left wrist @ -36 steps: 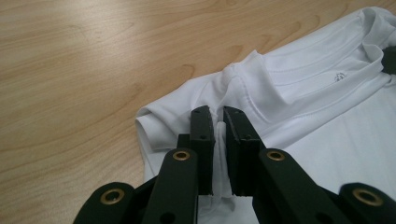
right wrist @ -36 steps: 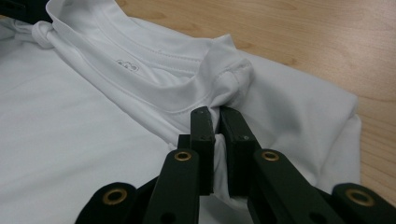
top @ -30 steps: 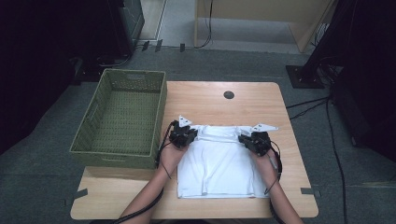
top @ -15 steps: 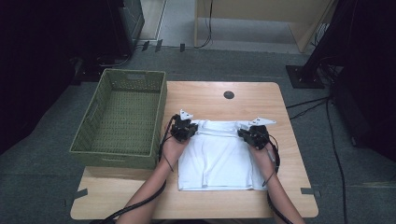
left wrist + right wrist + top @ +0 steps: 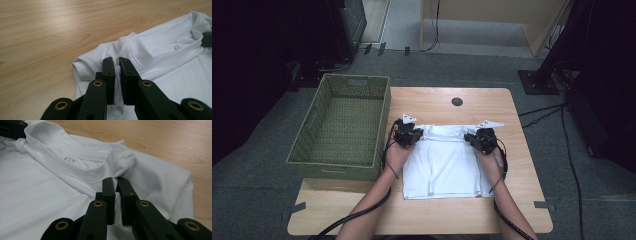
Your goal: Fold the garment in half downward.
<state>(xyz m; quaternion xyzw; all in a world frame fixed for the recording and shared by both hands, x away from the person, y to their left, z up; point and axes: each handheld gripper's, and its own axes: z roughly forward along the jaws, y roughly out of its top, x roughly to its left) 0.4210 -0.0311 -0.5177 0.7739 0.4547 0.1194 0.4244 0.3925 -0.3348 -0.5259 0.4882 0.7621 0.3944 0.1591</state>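
Note:
A white T-shirt [image 5: 442, 167] lies folded flat on the wooden table [image 5: 512, 210], collar toward the far side. My left gripper [image 5: 408, 135] is at the shirt's far left corner beside the collar. Its jaws [image 5: 116, 61] are shut on a pinch of white fabric of the shirt [image 5: 160, 50]. My right gripper [image 5: 481, 140] is at the far right corner. It [image 5: 115, 181] is shut on a fold of the shirt [image 5: 50, 192] by the collar seam. A small printed label shows inside the neck.
A green woven basket [image 5: 339, 125] stands empty against the table's left edge, close to my left hand. A dark round hole [image 5: 457, 101] sits in the tabletop beyond the shirt. Bare wood surrounds the shirt at the far, right and near sides.
Both grippers have drawn the shirt a little away from the person, and its near hem has slid the same way. Both grips have stayed shut.

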